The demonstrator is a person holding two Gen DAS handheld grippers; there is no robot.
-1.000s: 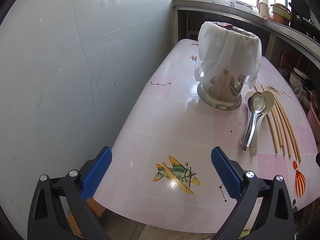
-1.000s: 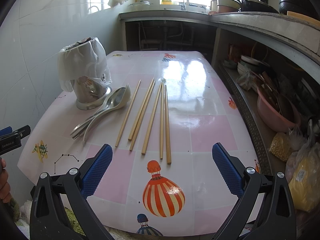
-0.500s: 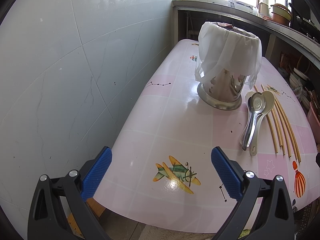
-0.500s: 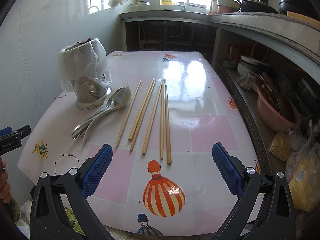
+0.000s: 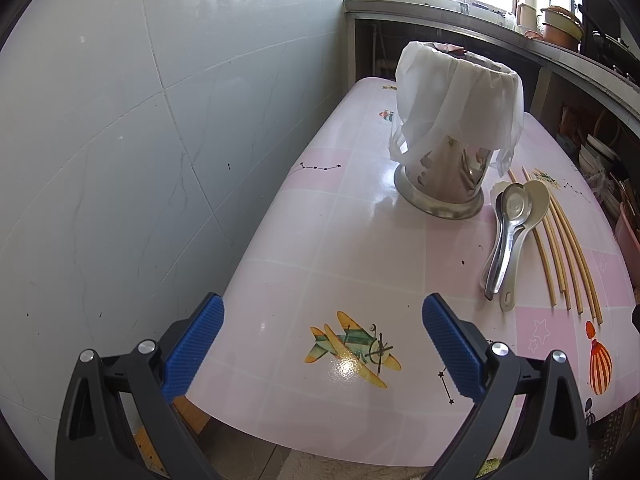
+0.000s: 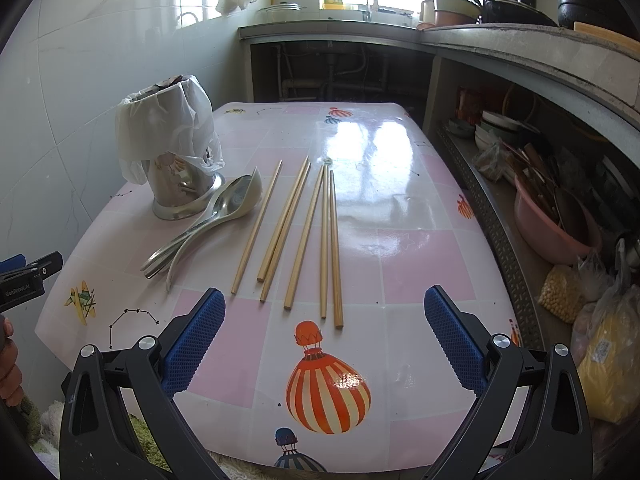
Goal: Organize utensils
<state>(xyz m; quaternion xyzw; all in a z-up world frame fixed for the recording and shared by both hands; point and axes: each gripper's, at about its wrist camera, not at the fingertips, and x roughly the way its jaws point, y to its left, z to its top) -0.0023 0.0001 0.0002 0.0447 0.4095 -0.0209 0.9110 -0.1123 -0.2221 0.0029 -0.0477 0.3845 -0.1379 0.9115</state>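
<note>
Both grippers, left and right, are held wide open and empty; chopsticks just ahead of the right fingers may be scattered by a skewed pinch.

Utensil holder stands on the table near its left edge, beside the wall. Spoons lie just right of the holder, touching its base. Six chopsticks lie right of the spoons, pointing toward the far edge.
</note>
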